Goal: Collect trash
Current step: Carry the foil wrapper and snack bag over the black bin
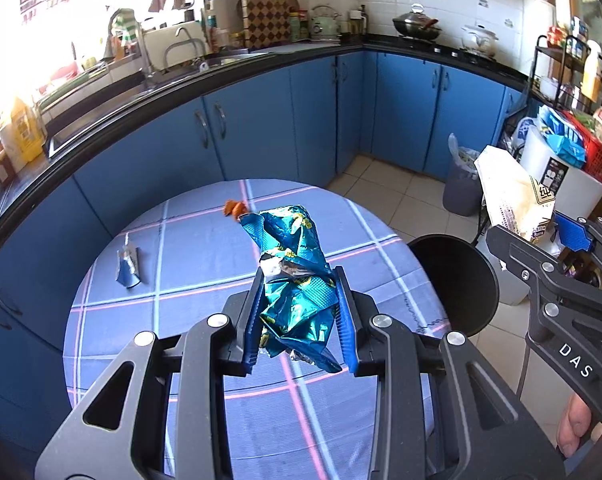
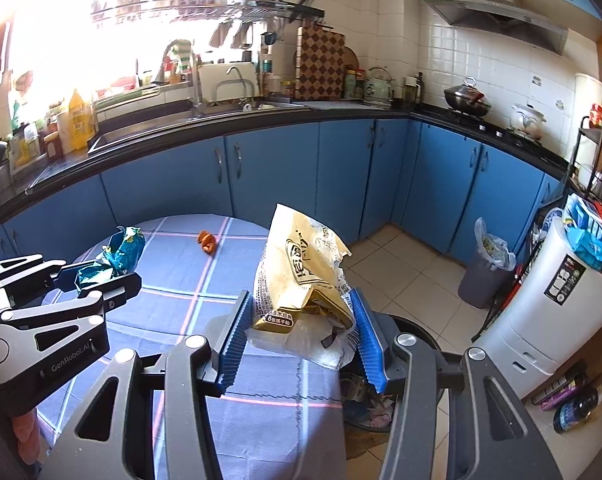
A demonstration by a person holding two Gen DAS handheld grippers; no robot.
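Teal foil wrapper (image 1: 297, 280), blue checked tablecloth (image 1: 189, 312), yellow-cream bag (image 2: 301, 272)

We see a crinkled teal wrapper (image 1: 297, 280) of glossy foil, its silver inside catching light, between the ribbed blue rubbery pads (image 1: 347, 320) of the left hand-held gripper (image 1: 299, 320), whose frame looks like matt dark plastic with bright metal pins. The right hand-held gripper (image 2: 301, 336) has the same ribbed pads against a cream bag (image 2: 301, 272) of creased, shiny plastic film. The bench (image 1: 181, 320) wears a matt woven cloth in blue check. On it lies a small torn foil scrap (image 1: 128, 268), silvery and reflective. The cabinet doors (image 1: 261, 128) look smooth, semi-gloss blue with metal handles; the floor (image 1: 401, 200) is glazed tile.
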